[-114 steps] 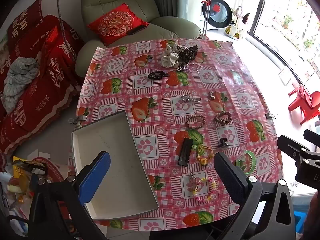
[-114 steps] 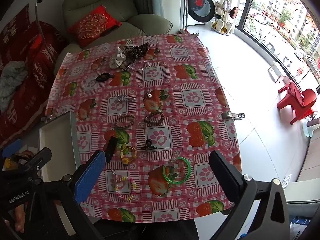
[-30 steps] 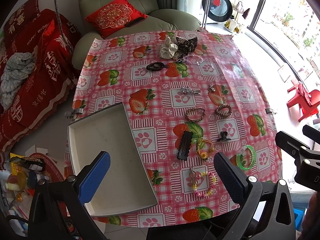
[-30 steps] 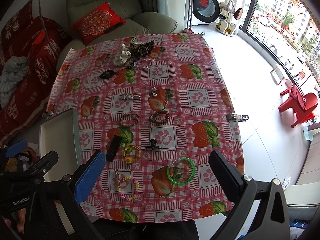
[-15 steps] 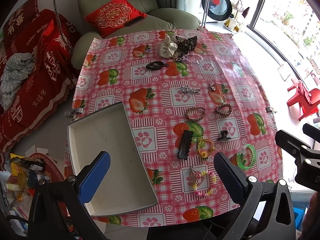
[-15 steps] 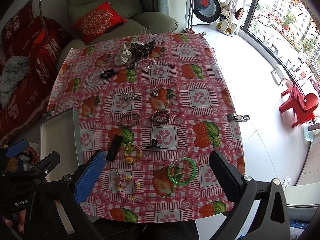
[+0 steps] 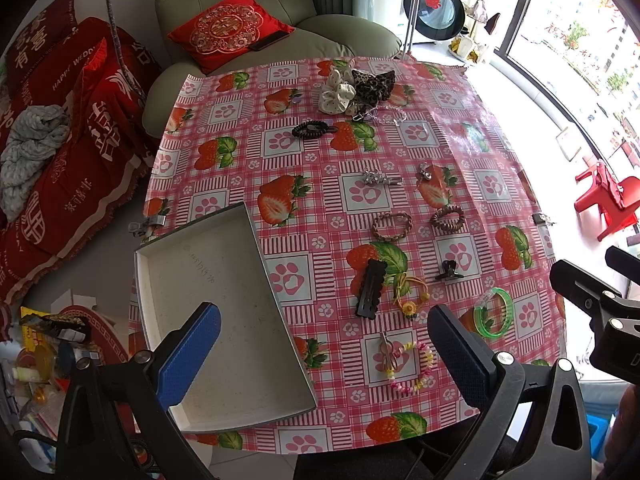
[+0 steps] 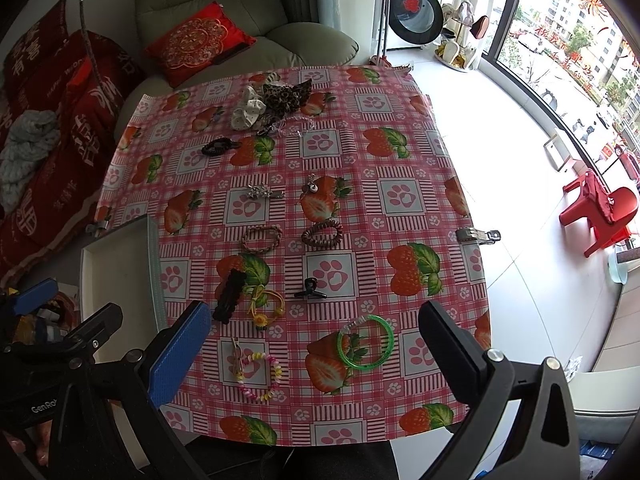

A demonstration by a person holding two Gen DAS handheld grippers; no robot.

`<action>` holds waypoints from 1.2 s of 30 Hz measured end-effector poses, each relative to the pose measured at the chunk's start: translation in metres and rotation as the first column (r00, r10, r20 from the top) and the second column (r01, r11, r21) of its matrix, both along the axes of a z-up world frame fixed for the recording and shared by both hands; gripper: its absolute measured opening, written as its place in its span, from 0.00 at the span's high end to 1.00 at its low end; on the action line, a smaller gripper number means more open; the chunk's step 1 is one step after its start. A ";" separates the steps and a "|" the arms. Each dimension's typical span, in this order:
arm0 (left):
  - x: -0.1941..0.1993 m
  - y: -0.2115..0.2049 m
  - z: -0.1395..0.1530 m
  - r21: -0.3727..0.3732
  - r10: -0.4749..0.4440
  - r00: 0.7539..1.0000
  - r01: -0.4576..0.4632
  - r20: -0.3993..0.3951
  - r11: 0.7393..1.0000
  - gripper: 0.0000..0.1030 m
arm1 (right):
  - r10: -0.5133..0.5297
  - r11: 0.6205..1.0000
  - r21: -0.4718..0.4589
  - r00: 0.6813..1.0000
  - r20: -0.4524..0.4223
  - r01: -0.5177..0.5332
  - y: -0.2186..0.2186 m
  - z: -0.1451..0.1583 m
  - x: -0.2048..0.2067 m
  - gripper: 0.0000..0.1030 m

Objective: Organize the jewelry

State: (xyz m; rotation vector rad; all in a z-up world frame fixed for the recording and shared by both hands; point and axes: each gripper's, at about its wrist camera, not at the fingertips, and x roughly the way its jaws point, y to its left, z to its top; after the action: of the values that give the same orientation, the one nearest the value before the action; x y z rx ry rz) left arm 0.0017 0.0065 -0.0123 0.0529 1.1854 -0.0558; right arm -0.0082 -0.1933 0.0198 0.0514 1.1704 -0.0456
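Jewelry lies scattered on the strawberry tablecloth (image 7: 492,184): a green bangle (image 7: 493,312) (image 8: 365,342), a pastel bead bracelet (image 7: 412,368) (image 8: 260,376), a black hair clip (image 7: 370,288) (image 8: 229,290), a yellow hair tie (image 7: 410,290) (image 8: 266,304), a small black claw clip (image 7: 450,270) (image 8: 310,288) and two brown braided bracelets (image 7: 392,226). An empty white tray (image 7: 160,292) sits at the table's left front. My left gripper (image 7: 324,350) is open and empty above the tray's right rim. My right gripper (image 8: 314,346) is open and empty above the front edge, near the bangle.
Scrunchies (image 7: 354,86), a black spiral tie (image 7: 310,130) and silver clips (image 7: 380,178) lie farther back. A green armchair with a red cushion (image 7: 228,34) stands behind the table. Red bedding (image 7: 60,140) is at the left. A red chair (image 8: 596,212) stands at the right.
Both views have barely shifted over the last second; the table sits slightly lower in the frames. Nothing on the table has moved and both grippers stay open.
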 end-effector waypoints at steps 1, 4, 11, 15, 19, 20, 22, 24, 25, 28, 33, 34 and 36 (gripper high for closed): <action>0.000 0.000 0.000 0.000 0.000 1.000 0.000 0.000 1.000 0.00 | 0.000 1.000 0.000 1.000 0.000 0.000 0.000 0.000 0.000 0.00; 0.000 0.000 0.000 0.000 0.000 1.000 0.000 0.000 1.000 0.00 | 0.001 1.000 0.000 1.000 -0.001 -0.001 0.000 0.000 0.000 0.00; 0.001 0.000 0.000 0.000 -0.001 1.000 0.001 -0.001 1.000 0.00 | 0.000 1.000 0.000 1.000 -0.001 0.000 0.000 -0.001 0.001 0.00; 0.001 0.000 0.001 0.000 0.000 1.000 0.000 -0.002 1.000 0.00 | -0.001 1.000 0.001 1.000 -0.003 0.001 0.000 -0.001 0.001 0.00; 0.001 0.000 0.001 -0.001 0.000 1.000 0.000 -0.003 1.000 0.00 | 0.000 1.000 0.001 1.000 -0.003 0.000 -0.001 -0.001 0.001 0.00; 0.001 0.000 0.000 0.000 0.001 1.000 -0.001 -0.004 1.000 0.00 | 0.000 1.000 0.001 1.000 -0.003 0.000 -0.001 -0.001 0.002 0.00; 0.001 0.000 0.001 -0.001 0.000 1.000 0.000 -0.004 1.000 0.00 | 0.000 1.000 0.000 1.000 -0.003 0.000 -0.002 0.000 0.002 0.00; 0.001 0.000 0.000 0.000 -0.001 1.000 0.001 -0.007 1.000 0.00 | 0.000 1.000 0.002 1.000 -0.007 0.000 -0.001 -0.002 0.002 0.00; 0.000 0.000 0.000 0.001 -0.001 1.000 0.001 -0.009 1.000 0.00 | -0.001 1.000 0.003 1.000 -0.009 0.001 0.000 -0.004 0.001 0.00; -0.002 0.001 -0.004 -0.001 -0.001 1.000 0.001 -0.023 1.000 0.00 | -0.004 1.000 0.007 1.000 -0.020 0.004 0.000 -0.010 0.001 0.00; 0.003 0.002 -0.019 -0.002 0.001 0.999 -0.001 -0.053 1.000 0.00 | -0.015 1.000 0.017 0.998 -0.053 0.016 -0.007 -0.022 0.007 0.00; 0.004 0.002 -0.023 -0.003 0.001 0.998 -0.001 -0.063 1.000 0.00 | -0.020 1.000 0.020 0.998 -0.063 0.021 -0.009 -0.025 0.008 0.00; 0.016 -0.002 -0.029 -0.014 -0.004 0.997 0.003 -0.083 1.000 0.00 | -0.028 0.999 0.020 0.996 -0.083 0.029 -0.014 -0.033 0.010 0.00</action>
State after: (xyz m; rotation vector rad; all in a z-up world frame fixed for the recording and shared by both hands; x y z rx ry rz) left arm 0.0174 0.0049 -0.0412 0.0403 1.2683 -0.0700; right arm 0.0016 -0.2070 -0.0132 0.0857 1.2535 -0.0611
